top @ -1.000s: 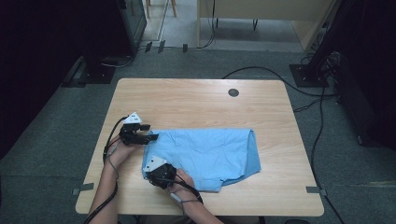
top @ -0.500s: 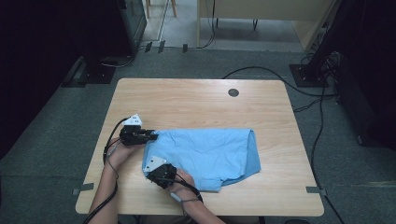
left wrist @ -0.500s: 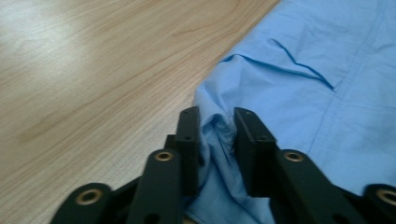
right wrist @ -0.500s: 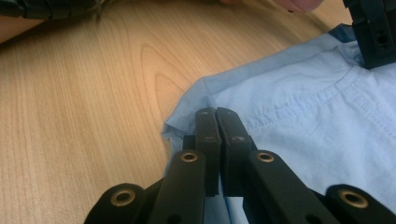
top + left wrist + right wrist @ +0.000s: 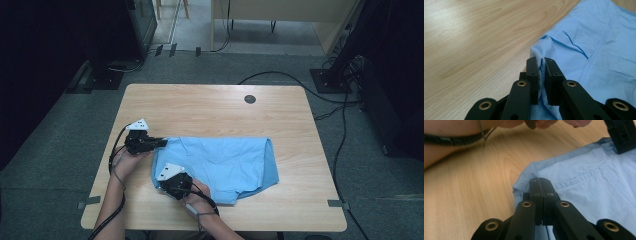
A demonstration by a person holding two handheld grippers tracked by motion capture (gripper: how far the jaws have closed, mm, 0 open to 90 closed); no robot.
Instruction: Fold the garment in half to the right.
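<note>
As the table was viewed from the person's side outward, the following was recorded.

Right gripper (image 5: 165, 184): one, nearest the person, at the near-left corner of the garment; its jaws were pressed tight together on the hemmed edge of the cloth, a thin layer pinched between them in the right gripper view.

Left gripper (image 5: 162, 143): one, just beyond, at the far-left corner of the garment; its jaws had just been closing and were pinching a raised fold of the blue cloth, seen between the pads in the left gripper view.

Blue garment (image 5: 220, 162): one, lying flat on the near half of the table, left edge at the two grippers, right edge folded under.

Forearms: two, entering from the bottom edge and cut off there; a cable trailed from each gripper.

Table (image 5: 210, 107): one, light wood, far half bare apart from one dark round fitting (image 5: 250, 99).

Floor cables (image 5: 280, 76): several beyond the table; exact count could not be made out.

Hard to make out: the type of garment; how much cloth lay inside the right jaws; the dark surroundings left and right of the table.
</note>
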